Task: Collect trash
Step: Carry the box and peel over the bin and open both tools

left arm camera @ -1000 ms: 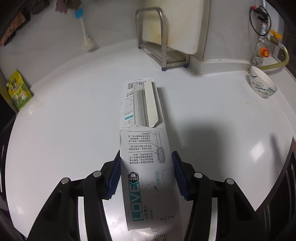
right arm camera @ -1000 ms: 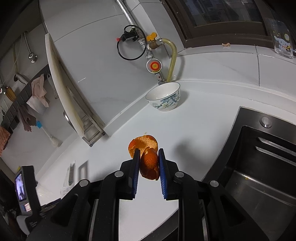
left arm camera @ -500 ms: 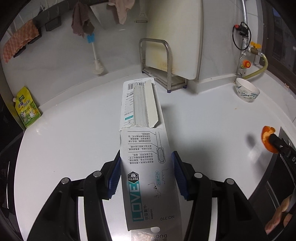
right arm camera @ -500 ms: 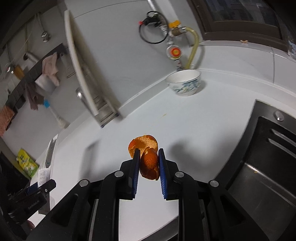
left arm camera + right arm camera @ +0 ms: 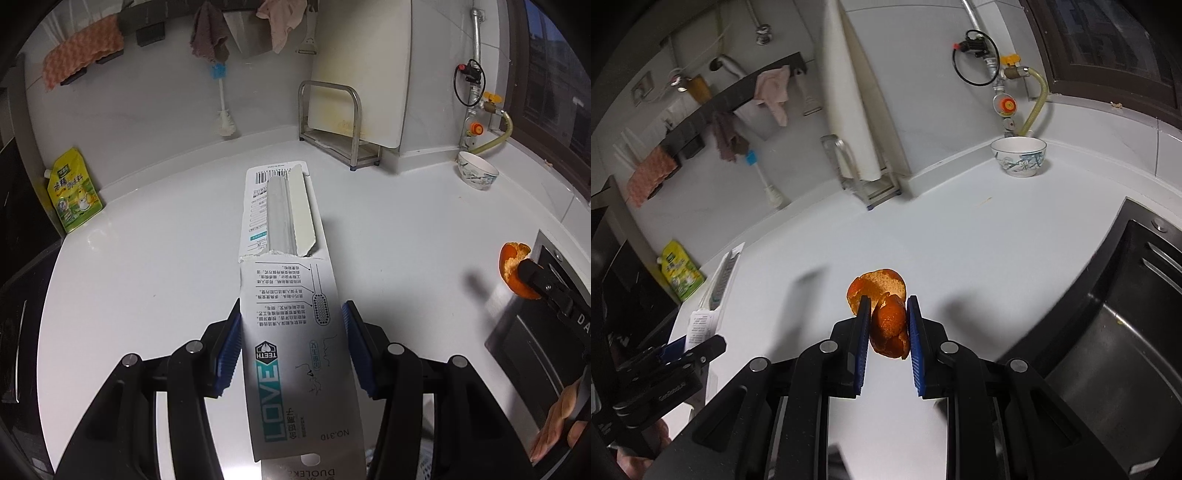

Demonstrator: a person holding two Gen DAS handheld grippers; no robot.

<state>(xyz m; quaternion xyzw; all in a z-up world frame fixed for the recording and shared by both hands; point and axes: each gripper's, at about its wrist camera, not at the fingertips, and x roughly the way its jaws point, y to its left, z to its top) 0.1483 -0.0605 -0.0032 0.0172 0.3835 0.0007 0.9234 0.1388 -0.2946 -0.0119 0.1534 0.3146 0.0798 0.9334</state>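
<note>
My left gripper (image 5: 291, 332) is shut on a long torn toothbrush package (image 5: 284, 258), white card printed LOVE TEETH, held above the white counter (image 5: 166, 258). My right gripper (image 5: 886, 317) is shut on an orange peel (image 5: 886, 314) and holds it above the counter near the sink. The peel and right gripper also show at the right of the left wrist view (image 5: 515, 266). The package and left gripper show at the left of the right wrist view (image 5: 716, 291).
A patterned bowl (image 5: 476, 175) stands at the back right by the gas valve. A cutting board in a metal rack (image 5: 354, 122) and a brush (image 5: 223, 122) stand at the back. A yellow pouch (image 5: 74, 192) leans at the left. A dark sink (image 5: 1108, 339) lies right.
Both grippers have lifted up and back from the counter with their loads. The views now take in more of the wall. Each gripper has come into the other's view.
</note>
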